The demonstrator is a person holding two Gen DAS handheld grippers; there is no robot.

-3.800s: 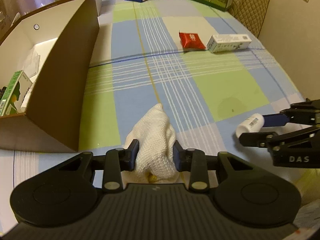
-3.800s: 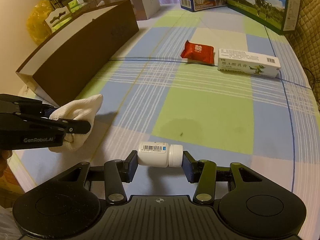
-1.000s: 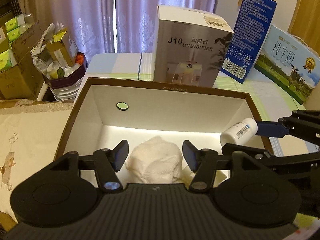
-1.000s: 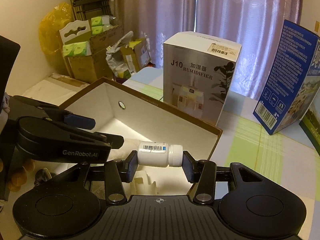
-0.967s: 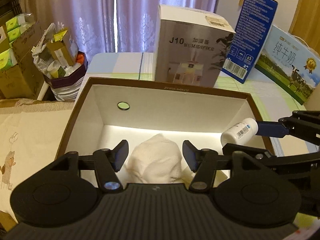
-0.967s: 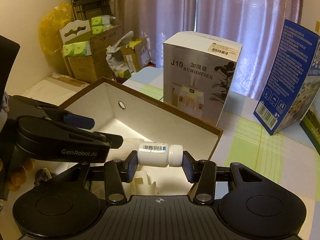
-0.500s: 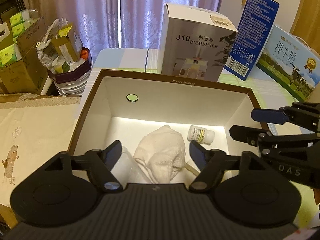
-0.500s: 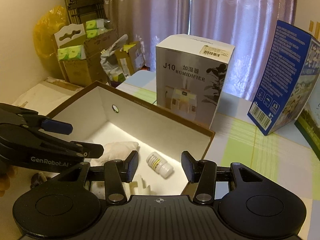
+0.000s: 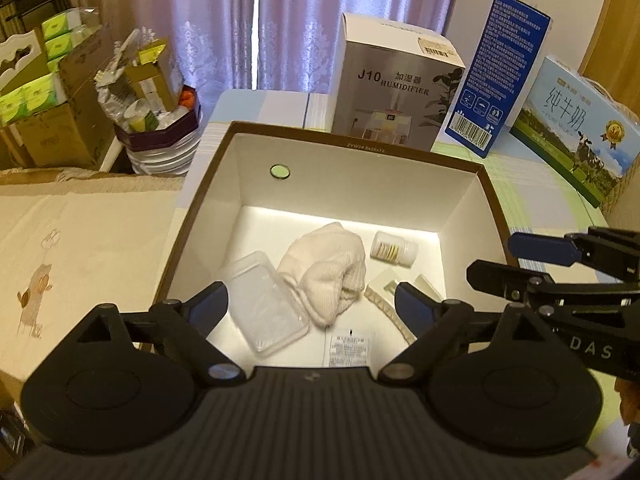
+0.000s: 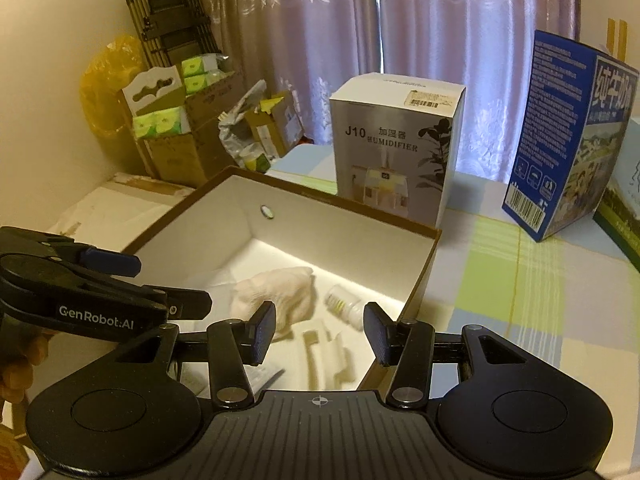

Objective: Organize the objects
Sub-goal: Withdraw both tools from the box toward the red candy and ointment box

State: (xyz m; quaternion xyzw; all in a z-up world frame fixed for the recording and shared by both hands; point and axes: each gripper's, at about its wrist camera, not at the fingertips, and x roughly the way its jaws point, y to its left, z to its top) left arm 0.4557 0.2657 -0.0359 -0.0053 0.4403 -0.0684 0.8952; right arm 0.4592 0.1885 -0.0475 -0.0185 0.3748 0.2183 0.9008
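With nothing held between the opening jaws of the left claw (image 9: 310, 304) or the parted right claw (image 10: 320, 330), the soft, light white knitted cloth (image 9: 326, 270) and small, rigid, roll-prone white plastic pill bottle (image 9: 393, 249), best taken across its body, are seen lying in the brown-rimmed white cardboard box (image 9: 352, 148).

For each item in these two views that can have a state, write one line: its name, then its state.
Brown box: open-topped, holding things.
White cloth: crumpled, lying in the box.
Pill bottle: capped, on its side in the box.
Clear plastic case: lying flat in the box.
Left gripper: jaws opening, nothing held.
Right gripper: open, empty.
Humidifier box: upright, closed.
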